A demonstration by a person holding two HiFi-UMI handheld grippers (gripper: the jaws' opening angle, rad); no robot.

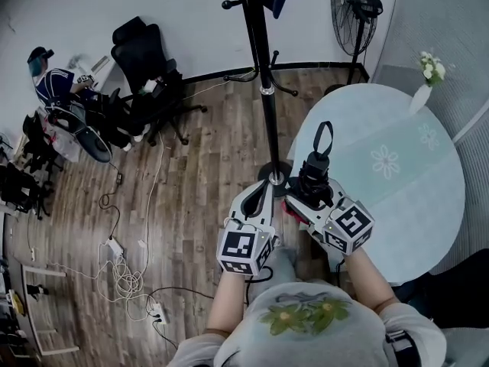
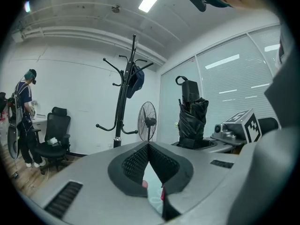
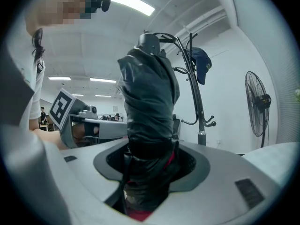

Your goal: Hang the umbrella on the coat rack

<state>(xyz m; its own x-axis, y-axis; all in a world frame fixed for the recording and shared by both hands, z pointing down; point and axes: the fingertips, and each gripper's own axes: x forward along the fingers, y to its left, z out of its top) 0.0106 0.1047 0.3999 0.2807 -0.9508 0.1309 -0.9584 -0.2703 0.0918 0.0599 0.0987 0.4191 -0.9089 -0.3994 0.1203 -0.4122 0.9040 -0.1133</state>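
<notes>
The folded black umbrella (image 3: 147, 116) stands upright in the right gripper (image 1: 309, 192), whose jaws clamp partway open on its lower end, by the left edge of the round table (image 1: 428, 205). Just left, the left gripper (image 1: 258, 197) has its jaws together, empty. Beyond stands the coat rack (image 1: 263, 75), with a floor fan (image 1: 357, 10) far right.

Right tongs (image 3: 150, 168) clamped on folded black umbrella (image 3: 149, 102). Umbrella upright, fills centre of view. Rounded cap on top, thin strap loop arcing to right. Red scrap showing low between jaws. Behind, just right of umbrella: dark coat rack (image 3: 198, 108), blue cap (image 3: 203, 64) hung on upper hook. Standing fan (image 3: 257, 102) far right by white wall. Pale worktop (image 3: 276, 154) at lower right. Marker cube (image 3: 62, 108) at left edge.
</notes>
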